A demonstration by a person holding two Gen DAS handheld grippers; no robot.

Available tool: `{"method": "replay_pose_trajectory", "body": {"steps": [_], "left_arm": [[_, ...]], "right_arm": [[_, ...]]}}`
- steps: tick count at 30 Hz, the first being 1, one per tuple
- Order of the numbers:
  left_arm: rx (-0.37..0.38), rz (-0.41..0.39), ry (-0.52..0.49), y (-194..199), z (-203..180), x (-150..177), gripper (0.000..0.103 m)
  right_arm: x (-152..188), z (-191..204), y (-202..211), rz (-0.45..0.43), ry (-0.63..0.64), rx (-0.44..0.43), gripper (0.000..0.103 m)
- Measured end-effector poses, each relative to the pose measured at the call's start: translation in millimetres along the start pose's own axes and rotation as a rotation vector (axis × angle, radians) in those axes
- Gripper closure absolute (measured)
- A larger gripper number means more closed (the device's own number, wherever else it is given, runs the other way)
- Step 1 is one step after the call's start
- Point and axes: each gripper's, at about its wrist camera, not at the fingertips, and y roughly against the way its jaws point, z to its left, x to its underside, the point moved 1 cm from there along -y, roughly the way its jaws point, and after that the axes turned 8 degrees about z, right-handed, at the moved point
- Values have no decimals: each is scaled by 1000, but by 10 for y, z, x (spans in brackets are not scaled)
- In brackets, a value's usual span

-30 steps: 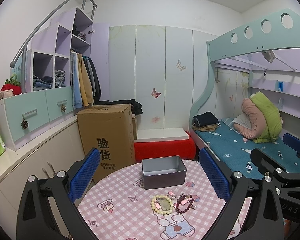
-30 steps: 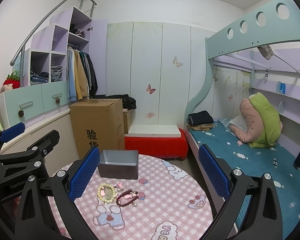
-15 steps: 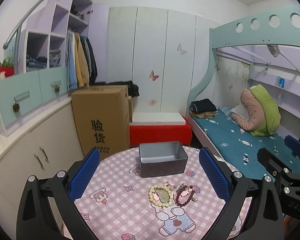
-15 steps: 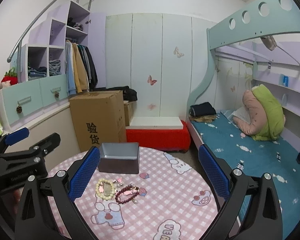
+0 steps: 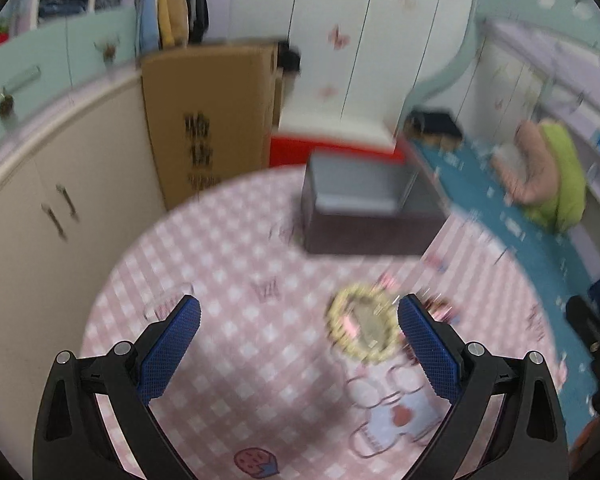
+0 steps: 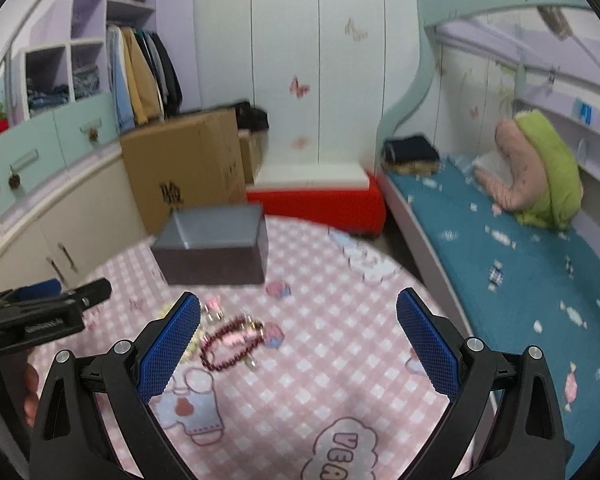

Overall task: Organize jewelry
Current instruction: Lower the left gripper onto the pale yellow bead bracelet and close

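We saw a child's bedroom: pale wardrobe doors [image 6: 320,60] with butterfly decals, a lilac shelf unit [image 6: 80,40] above hanging clothes [image 6: 144,76], mint drawers [image 6: 52,148], a cardboard box [image 6: 188,160], a red step [image 6: 316,200] and a bunk bed [image 6: 500,248] with teal bedding, evenly lit.

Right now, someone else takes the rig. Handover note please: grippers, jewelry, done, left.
Left gripper: open, empty, low over the pink checked table, with the cream bead bracelet just inside its right finger. That view is motion-blurred.
Right gripper: open, empty, above the table with the dark red bead bracelet between its fingers, nearer the left one.
Grey box: open, at the far side of the table; no jewelry visible inside.
Small clips lie beside the bracelets.
Done: nothing stored yet.
Left: grasp each bracelet, then the small pieces, and place them in the box.
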Motion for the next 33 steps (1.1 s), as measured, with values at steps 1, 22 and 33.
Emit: {"method": "replay_pose_trajectory", "body": {"steps": [1,22,33], "left_arm": [[-10,32,-3,-132,2,29,7],[-164,153,-111,-784,41,128,7],[-78,128,-110,-652,191,242,65]], "right_arm": [[28,-18,-96,25,-2,-1,7],[240,-36,-791,199,-7,-31,7],[285,106,-904,234,35,-37,7]]}}
